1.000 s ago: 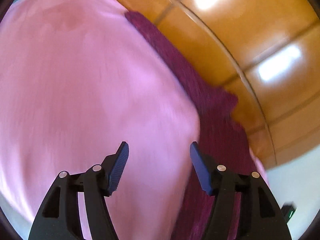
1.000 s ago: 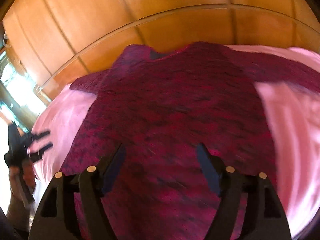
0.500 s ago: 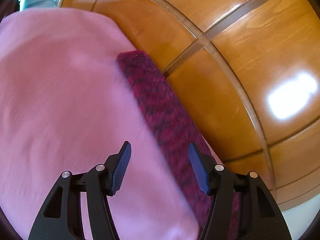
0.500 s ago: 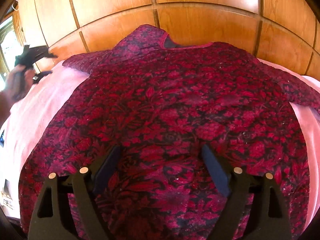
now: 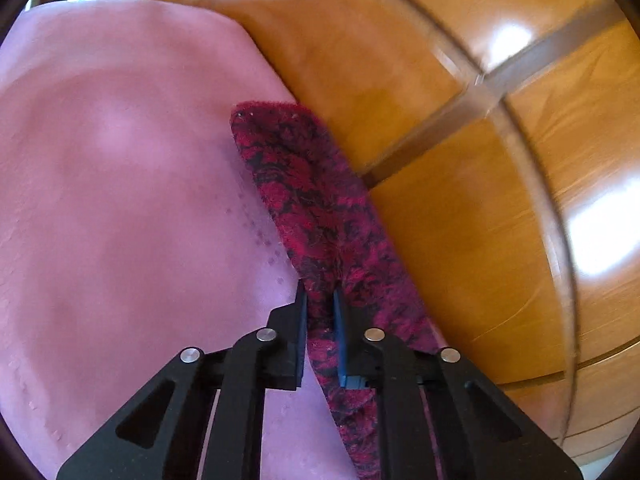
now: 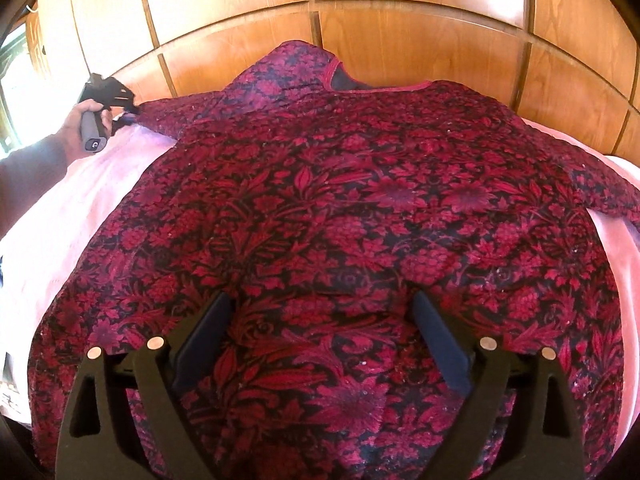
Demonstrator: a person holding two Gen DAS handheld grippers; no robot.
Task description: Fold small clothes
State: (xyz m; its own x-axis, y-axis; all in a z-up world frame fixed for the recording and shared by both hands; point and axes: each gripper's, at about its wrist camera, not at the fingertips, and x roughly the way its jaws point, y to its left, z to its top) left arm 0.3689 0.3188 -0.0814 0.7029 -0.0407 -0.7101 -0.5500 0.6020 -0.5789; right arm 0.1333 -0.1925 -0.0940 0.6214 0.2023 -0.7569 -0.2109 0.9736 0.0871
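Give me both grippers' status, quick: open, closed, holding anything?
Left gripper: closed on the sleeve of the dark red floral-print fabric top.
Right gripper: open, holding nothing, over the top's lower body.

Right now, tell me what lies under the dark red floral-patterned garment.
A pink bedsheet shows beside and beneath the dark red floral garment. Whatever lies under its middle is covered. The left gripper pinches its sleeve.

The left gripper [image 5: 320,300], open half a second ago, is now clamped on the sleeve [image 5: 304,200] of the crimson floral-patterned garment [image 6: 360,220], at the pink bedsheet's [image 5: 120,200] edge.
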